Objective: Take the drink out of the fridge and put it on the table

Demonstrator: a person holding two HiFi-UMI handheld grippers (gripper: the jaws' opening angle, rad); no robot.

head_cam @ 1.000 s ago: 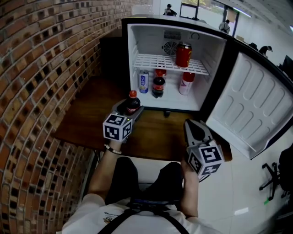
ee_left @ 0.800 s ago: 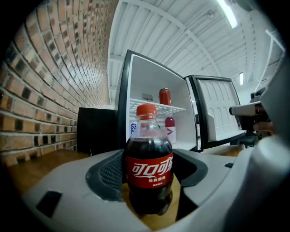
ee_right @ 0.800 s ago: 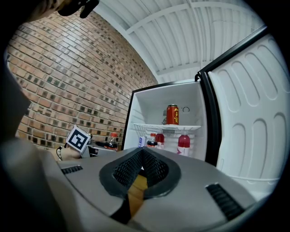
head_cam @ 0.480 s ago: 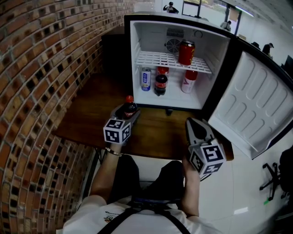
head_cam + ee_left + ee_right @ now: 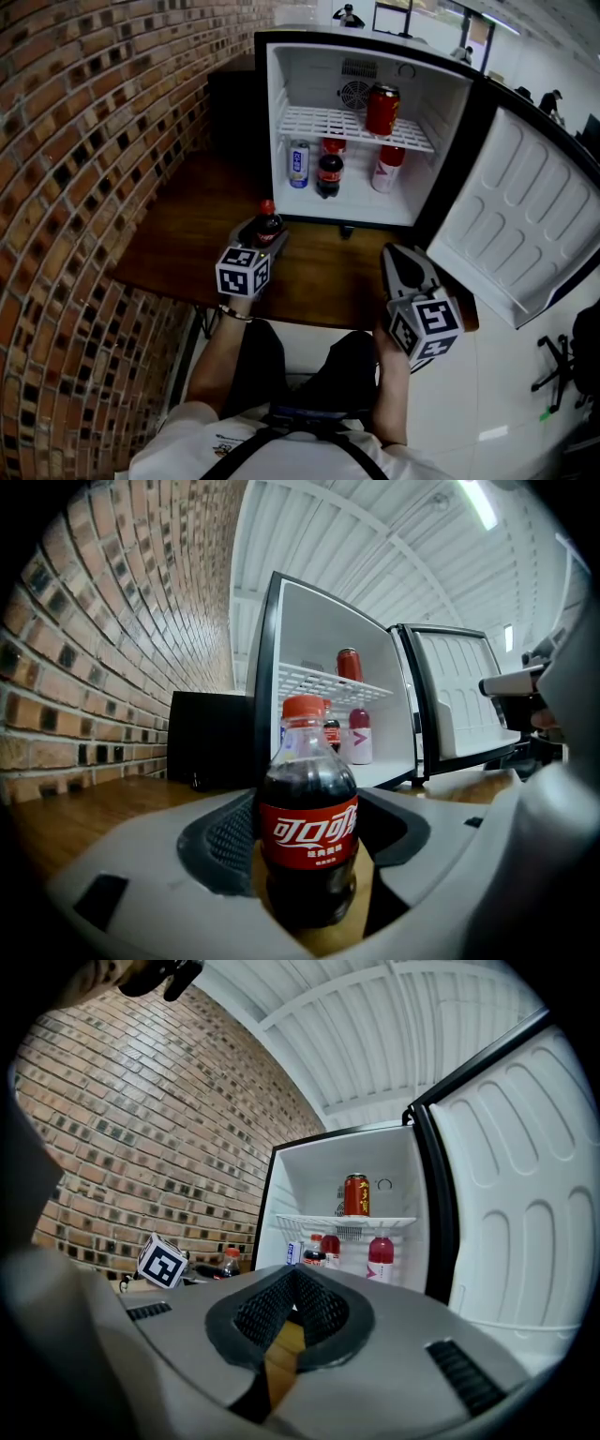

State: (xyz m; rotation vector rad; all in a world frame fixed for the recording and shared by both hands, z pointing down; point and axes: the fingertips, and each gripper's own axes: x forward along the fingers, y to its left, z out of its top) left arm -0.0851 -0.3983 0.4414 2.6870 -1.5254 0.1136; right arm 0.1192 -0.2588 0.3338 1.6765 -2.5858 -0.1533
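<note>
A small cola bottle (image 5: 268, 225) with a red cap and red label stands upright at the wooden table (image 5: 178, 244), in front of the open fridge (image 5: 274, 112). My left gripper (image 5: 265, 232) is shut on the cola bottle (image 5: 309, 827), its grey jaws on both sides of the label, above the table's front middle. My right gripper (image 5: 398, 255) hangs shut and empty near the table's front right edge; in the right gripper view its pads (image 5: 314, 1307) meet with nothing between them.
Inside the fridge a red can (image 5: 382, 109) stands on the wire shelf; below are a blue can (image 5: 299, 164), another cola bottle (image 5: 328, 175) and a pink bottle (image 5: 385, 169). The fridge door (image 5: 511, 225) swings open at right. A brick wall (image 5: 84, 141) runs along the left.
My left gripper has drawn the cola bottle slightly nearer to me and lower toward the table. The right gripper has hardly moved.
</note>
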